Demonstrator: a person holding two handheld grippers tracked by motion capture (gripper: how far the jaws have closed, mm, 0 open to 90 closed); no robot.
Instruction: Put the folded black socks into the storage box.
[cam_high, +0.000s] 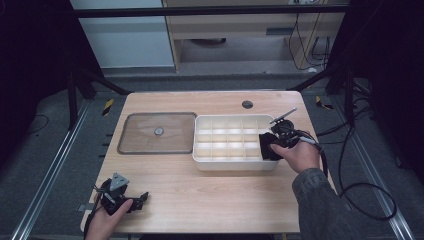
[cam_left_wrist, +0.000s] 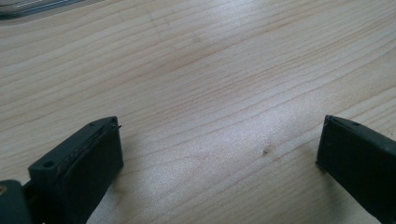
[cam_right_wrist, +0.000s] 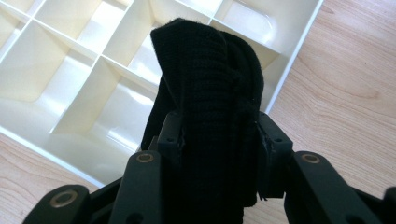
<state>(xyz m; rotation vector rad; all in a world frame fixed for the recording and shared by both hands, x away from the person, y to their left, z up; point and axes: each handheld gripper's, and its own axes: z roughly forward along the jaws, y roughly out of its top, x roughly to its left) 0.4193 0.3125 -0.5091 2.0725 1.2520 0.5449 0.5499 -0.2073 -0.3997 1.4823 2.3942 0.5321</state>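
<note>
Clearly the right gripper (cam_right_wrist: 219, 135) has its jaws clamped on a rolled black sock (cam_right_wrist: 208, 93), held over the right end of the white divided tray (cam_high: 200, 162). Lowering it squarely into one compartment before letting go looks wise, so the roll does not straddle a divider; the left gripper (cam_left_wrist: 219, 154) rests wide open and empty on the table (cam_high: 210, 200).

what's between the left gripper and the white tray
Only bare wooden table, in the high view. The left gripper sits at the near left corner, the tray farther right.
</note>
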